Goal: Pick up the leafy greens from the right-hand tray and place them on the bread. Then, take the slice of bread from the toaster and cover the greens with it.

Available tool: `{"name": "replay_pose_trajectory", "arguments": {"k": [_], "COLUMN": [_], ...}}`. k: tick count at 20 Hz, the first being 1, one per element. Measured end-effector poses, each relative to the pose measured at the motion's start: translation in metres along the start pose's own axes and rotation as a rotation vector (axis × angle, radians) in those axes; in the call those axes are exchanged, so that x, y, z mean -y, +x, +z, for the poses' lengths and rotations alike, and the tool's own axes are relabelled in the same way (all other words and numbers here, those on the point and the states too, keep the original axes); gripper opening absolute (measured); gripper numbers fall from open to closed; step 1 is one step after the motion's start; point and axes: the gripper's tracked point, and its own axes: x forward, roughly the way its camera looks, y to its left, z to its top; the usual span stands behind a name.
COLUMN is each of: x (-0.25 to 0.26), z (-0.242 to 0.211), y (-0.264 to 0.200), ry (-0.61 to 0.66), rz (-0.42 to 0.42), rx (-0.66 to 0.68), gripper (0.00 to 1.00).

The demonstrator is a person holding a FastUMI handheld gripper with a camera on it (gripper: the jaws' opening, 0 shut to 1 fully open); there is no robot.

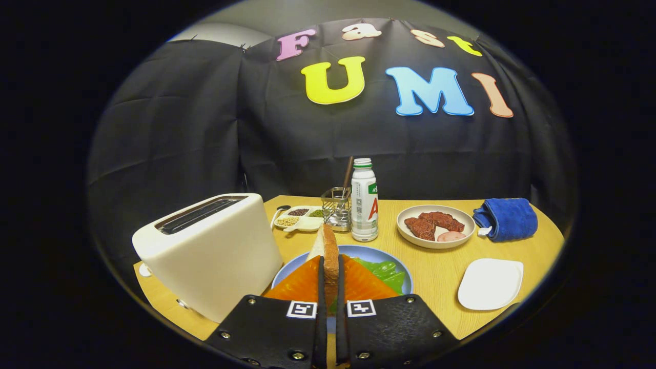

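Gripping the slice of bread (330, 256) on edge, upright between the two fingers of the tool (330, 287), both fingers pressed against its flat faces; clenched on the bread, then. Held directly above the blue plate (359, 252), where the leafy greens (385, 272) lie just right of the fingers; the lower slice said to carry the greens cannot be made out behind the fingers. Judged as the covering step: slice carried vertical for a firm pinch on the faces, needing to be tipped flat before release.

Gripper view, surroundings. Toaster (212, 251) stands close on the left, slots showing dark, its wall just beside the plate; little room on that side. Bottle (364, 205) and wire holder (336, 207) stand beyond the plate. Meat plate (435, 225), blue cloth (506, 218) and white tray (491, 283) sit further right, apart from the plate. Open counter (435, 266) between plate and white tray; counter edge lies just beyond that tray.
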Motion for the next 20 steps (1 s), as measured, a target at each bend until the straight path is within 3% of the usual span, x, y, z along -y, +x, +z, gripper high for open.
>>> {"name": "replay_pose_trajectory", "arguments": {"k": [3, 7, 9, 10, 20], "x": [0.007, 0.022, 0.028, 0.031, 0.055], "z": [-0.005, -0.014, -0.015, -0.016, -0.015], "y": [-0.001, 0.0, 0.003, 0.003, 0.0], "ry": [-0.026, -0.07, -0.062, -0.07, -0.058], "rz": [-0.02, -0.069, -0.086, -0.091, -0.136], "rx": [-0.017, -0.036, -0.04, -0.047, -0.039], "gripper": [0.11, 0.22, 0.22, 0.31, 0.39]}}
